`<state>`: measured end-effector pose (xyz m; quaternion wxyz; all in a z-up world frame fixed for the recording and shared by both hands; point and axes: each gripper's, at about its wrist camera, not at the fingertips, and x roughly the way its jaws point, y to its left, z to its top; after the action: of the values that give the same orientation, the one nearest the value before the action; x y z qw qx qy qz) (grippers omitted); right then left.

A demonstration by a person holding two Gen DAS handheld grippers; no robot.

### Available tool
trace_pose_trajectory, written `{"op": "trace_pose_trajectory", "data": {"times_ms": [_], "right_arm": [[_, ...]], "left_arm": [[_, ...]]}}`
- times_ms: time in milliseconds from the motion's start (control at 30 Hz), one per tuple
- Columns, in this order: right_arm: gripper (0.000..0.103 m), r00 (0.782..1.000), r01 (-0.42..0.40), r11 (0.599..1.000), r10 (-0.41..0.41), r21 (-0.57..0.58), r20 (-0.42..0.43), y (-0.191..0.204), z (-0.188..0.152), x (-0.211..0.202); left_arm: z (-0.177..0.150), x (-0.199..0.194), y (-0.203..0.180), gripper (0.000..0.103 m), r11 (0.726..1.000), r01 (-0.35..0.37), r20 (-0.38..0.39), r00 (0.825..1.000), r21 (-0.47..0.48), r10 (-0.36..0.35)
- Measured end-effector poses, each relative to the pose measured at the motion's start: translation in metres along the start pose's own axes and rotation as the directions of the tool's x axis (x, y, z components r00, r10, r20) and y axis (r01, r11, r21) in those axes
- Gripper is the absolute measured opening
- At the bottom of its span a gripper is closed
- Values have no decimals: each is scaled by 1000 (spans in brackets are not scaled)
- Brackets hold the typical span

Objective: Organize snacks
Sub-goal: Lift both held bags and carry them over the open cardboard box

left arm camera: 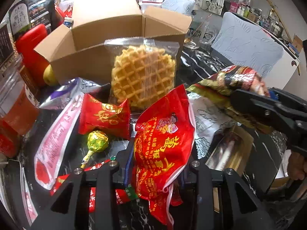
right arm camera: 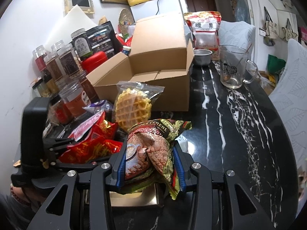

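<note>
Right wrist view: the right gripper (right arm camera: 151,164) is clamped on a green-and-brown snack bag (right arm camera: 151,143), blue pads pressing both its sides; the bag stands crumpled between the fingers, its long axis running from the claw up and away toward the open box (right arm camera: 153,88). The box sits mid-table, beyond the pile, its mouth facing up and its flaps spread. Straight ahead of the held bag and between it and the box front leans a waffle pack (right arm camera: 134,107), upright against the box wall, flat face toward the cameras.

Left wrist view: the left gripper (left arm camera: 153,172) has a red bag (left arm camera: 163,140) between its fingers. The jaws stand narrow and the bag looks pinched at its lower end, so I judge it held. Its long axis runs from the claw forward toward the waffle pack (left arm camera: 144,76) and the box (left arm camera: 107,28) behind. To its left lie a small red pack (left arm camera: 103,115), a lollipop (left arm camera: 96,141) with its stick pointing toward the near edge, and a pink-white sachet (left arm camera: 55,134) lying slantwise.

Both bags lie near the table's near edge, the box farther in. The right hand looks the nearer to the box mouth; its bag must clear the waffle pack and the front wall before dropping in. The black marble table (right arm camera: 239,115) is bare along its right edge but for a glass mug (right arm camera: 234,69).
</note>
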<state>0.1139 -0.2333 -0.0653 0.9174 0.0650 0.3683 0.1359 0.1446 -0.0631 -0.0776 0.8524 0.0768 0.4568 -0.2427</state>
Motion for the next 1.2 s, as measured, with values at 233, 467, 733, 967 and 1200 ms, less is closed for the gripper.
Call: {"op": "trace_pose_trajectory", "data": {"times_ms": [233, 467, 733, 967, 1200], "right_arm": [[42, 999, -34, 999, 34, 0, 14, 8, 4, -1], [42, 996, -86, 996, 87, -38, 28, 25, 13, 0], [42, 991, -111, 993, 114, -48, 72, 32, 37, -9], [42, 985, -84, 992, 98, -98, 143, 36, 75, -27], [42, 978, -56, 988, 82, -141, 190, 32, 108, -38]], "left_arm": [[5, -28, 15, 35, 999, 27, 44, 999, -43, -25], [10, -69, 27, 35, 998, 21, 128, 992, -57, -14], [43, -80, 33, 35, 998, 14, 232, 973, -61, 0], [70, -93, 31, 35, 999, 6, 323, 946, -34, 5], [103, -99, 28, 35, 1000, 7, 385, 923, 17, -13]]}}
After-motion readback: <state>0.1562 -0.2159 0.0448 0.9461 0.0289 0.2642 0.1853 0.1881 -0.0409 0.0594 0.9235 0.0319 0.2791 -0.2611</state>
